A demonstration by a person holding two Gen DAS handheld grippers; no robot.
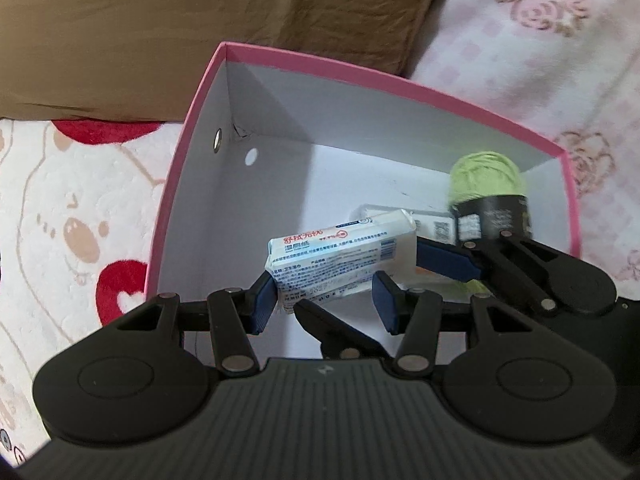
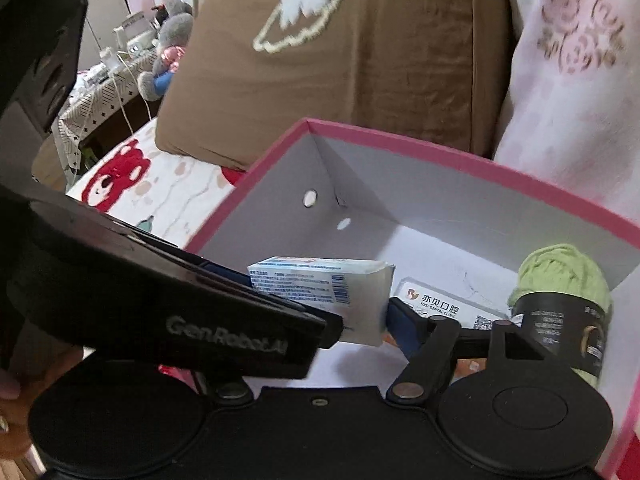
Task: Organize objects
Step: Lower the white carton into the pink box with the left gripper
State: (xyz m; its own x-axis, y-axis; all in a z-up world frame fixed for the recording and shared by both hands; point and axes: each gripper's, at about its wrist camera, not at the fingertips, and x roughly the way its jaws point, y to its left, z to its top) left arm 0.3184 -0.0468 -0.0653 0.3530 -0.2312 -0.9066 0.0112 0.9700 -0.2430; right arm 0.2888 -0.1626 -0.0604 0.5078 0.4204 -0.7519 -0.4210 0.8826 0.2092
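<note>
Pink box (image 1: 192, 152), one: white inside, open at the top, set on a bear-print blanket (image 1: 72, 220). A brown cushion (image 1: 160, 40) and a rose-print cover (image 1: 540, 60) lie behind its far rim.

Pack of wet wipes (image 1: 340, 260), one: carried over the box's near edge, above the white floor and not yet set down. It is judged to be the item now being stowed.

- Left gripper (image 1: 325, 304): the pack's near long edge is clamped between its blue pads, one at each lower corner. The grip is taken low, presumably so the pack can be lowered flat.
- Right gripper (image 2: 324, 330): one pad is seen just at the pack's right end. Its other finger is hidden behind the left gripper. Whether it presses or stands free cannot be told. It is judged to be steadying the pack.

Green yarn ball (image 1: 484, 172) with a black band, one: lying on the box floor by the right wall.

Flat white printed carton (image 2: 436, 304), one: lying on the floor between the yarn and the pack.

Three items are counted for the box, two of them already inside.
</note>
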